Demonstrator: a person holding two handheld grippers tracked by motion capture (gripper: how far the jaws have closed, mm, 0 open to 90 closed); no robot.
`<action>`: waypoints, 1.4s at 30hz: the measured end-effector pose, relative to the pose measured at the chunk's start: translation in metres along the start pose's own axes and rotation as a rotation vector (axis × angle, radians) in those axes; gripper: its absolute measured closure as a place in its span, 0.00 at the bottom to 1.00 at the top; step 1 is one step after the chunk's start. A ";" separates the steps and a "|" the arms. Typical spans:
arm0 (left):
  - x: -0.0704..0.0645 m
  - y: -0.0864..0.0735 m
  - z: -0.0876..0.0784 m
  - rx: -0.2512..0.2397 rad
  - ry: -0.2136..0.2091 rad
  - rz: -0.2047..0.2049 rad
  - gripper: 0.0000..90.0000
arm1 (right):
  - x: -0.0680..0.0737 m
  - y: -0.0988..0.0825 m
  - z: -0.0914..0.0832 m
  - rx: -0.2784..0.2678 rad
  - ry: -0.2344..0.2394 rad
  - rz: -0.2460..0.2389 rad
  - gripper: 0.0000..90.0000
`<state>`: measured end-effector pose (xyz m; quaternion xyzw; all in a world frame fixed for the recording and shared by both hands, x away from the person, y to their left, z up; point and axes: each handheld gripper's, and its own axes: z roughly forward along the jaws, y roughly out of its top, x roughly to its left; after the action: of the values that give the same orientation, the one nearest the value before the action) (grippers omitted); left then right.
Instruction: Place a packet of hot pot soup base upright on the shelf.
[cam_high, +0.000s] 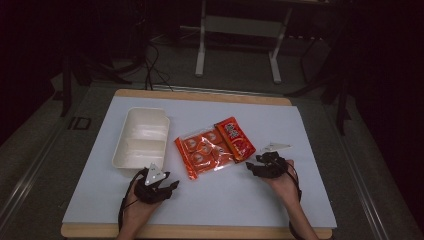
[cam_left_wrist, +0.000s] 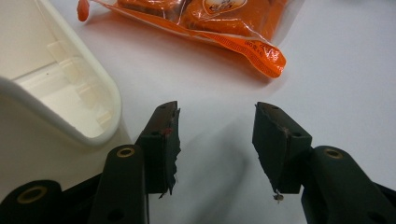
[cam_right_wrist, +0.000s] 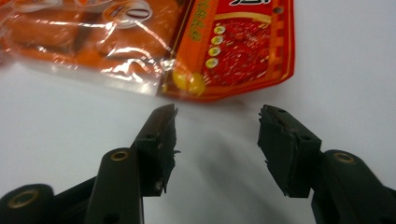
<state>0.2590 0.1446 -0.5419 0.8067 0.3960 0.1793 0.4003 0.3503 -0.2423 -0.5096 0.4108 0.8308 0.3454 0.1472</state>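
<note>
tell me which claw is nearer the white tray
Left. The left claw sits just off the white tray, near its closest end; the right claw is across the table, beyond the snack packets.

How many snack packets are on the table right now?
2. The clear bag of orange snacks lies mid-table, right of the white tray. The red sachet lies against that bag's right side, just ahead of the right gripper. Others could hide underneath.

Two orange snack packets (cam_high: 205, 152) (cam_high: 235, 138), one white tray (cam_high: 141, 137), and two grippers (cam_high: 159, 186) (cam_high: 263, 165).
</note>
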 end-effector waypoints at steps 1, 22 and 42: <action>0.000 0.000 0.000 0.002 0.003 0.002 0.56 | -0.001 0.002 0.001 0.002 -0.003 0.003 0.50; -0.001 0.001 0.002 0.022 0.007 0.009 0.56 | -0.031 0.033 0.023 0.012 0.022 0.128 0.46; -0.002 0.001 0.003 0.033 0.006 0.018 0.56 | -0.044 0.050 0.055 0.079 0.099 0.209 0.47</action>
<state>0.2602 0.1408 -0.5429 0.8161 0.3928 0.1786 0.3843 0.4360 -0.2305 -0.5159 0.4829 0.8027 0.3458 0.0531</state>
